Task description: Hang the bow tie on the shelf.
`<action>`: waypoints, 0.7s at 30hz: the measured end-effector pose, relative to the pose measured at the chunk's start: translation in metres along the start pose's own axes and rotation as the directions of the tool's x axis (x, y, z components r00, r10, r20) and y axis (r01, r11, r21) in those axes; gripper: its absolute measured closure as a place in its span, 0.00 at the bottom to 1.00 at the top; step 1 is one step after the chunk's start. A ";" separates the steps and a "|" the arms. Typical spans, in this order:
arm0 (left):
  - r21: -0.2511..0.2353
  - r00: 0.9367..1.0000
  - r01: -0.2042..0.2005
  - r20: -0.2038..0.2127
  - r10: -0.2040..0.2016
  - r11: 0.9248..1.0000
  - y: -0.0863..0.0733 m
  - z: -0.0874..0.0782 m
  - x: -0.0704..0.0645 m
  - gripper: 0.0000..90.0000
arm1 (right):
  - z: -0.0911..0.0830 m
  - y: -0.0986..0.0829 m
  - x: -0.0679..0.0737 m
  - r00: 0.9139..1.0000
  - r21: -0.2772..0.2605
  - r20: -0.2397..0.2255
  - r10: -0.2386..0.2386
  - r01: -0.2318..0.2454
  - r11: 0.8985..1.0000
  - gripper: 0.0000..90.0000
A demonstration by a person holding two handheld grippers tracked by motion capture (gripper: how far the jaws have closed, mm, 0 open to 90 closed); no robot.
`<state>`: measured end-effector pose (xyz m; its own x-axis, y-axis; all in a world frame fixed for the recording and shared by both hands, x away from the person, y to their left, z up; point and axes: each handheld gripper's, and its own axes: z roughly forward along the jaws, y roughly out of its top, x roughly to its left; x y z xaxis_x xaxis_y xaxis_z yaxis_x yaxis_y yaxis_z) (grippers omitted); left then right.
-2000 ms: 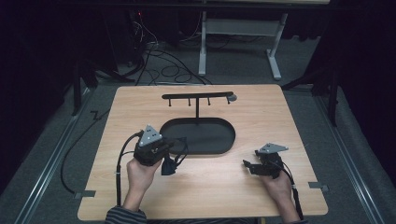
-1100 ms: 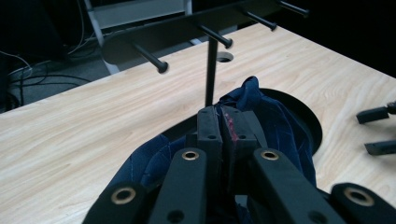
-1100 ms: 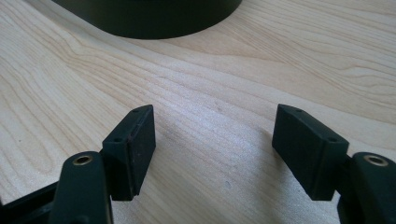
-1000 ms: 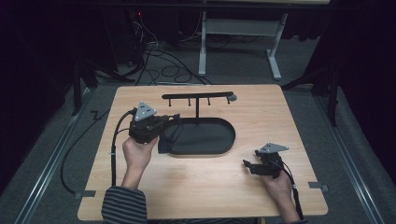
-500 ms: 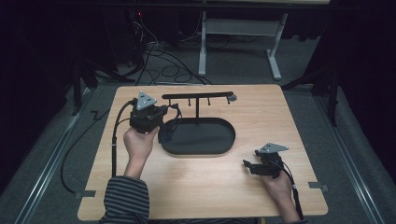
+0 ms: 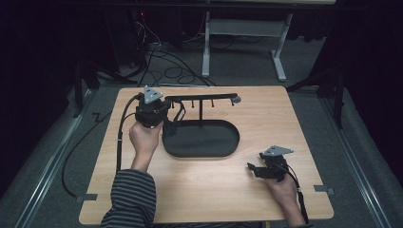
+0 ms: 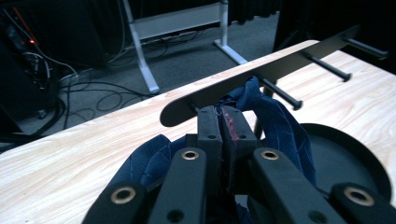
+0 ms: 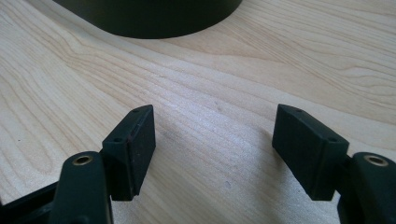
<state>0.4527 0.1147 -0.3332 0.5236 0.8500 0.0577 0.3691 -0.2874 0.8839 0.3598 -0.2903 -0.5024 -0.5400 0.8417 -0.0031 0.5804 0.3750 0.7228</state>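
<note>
Item: blue cloth (image 7: 280, 126), held at the hook rack (image 6: 202, 99).

My left gripper (image 7: 223, 122) is clamped tight on a fold of the cloth, lifted just under the rack's bar, whose long axis runs across the table (image 6: 294, 114); the nearest peg (image 7: 280, 93) sits just right of my jaws, over the black tray (image 6: 228, 147). My right gripper (image 8: 215, 149) rests wide apart, well off near the table's front.

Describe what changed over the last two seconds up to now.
The left tool, shut on the dark blue cloth, travelled from the near edge of the black oval tray up and away to the left end of the black peg rack, lifting the cloth to its pegs. The right tool stayed open, low over the light wooden table.
</note>
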 end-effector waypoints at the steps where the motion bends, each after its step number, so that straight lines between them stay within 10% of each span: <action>1: 0.000 1.000 0.002 -0.005 -0.002 1.000 0.000 0.001 0.001 0.96 | 0.000 0.000 0.000 1.000 0.001 0.000 0.000 0.000 1.000 0.35; 21: 0.021 1.000 0.024 -0.020 -0.023 0.999 -0.008 0.015 0.006 0.93 | 0.000 0.000 0.000 1.000 0.001 0.002 -0.005 0.005 1.000 0.35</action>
<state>0.4640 0.1152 -0.3466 0.4993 0.8652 0.0466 0.3975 -0.2766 0.8750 0.3598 -0.2900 -0.5024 -0.5417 0.8406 -0.0076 0.5784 0.3792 0.7222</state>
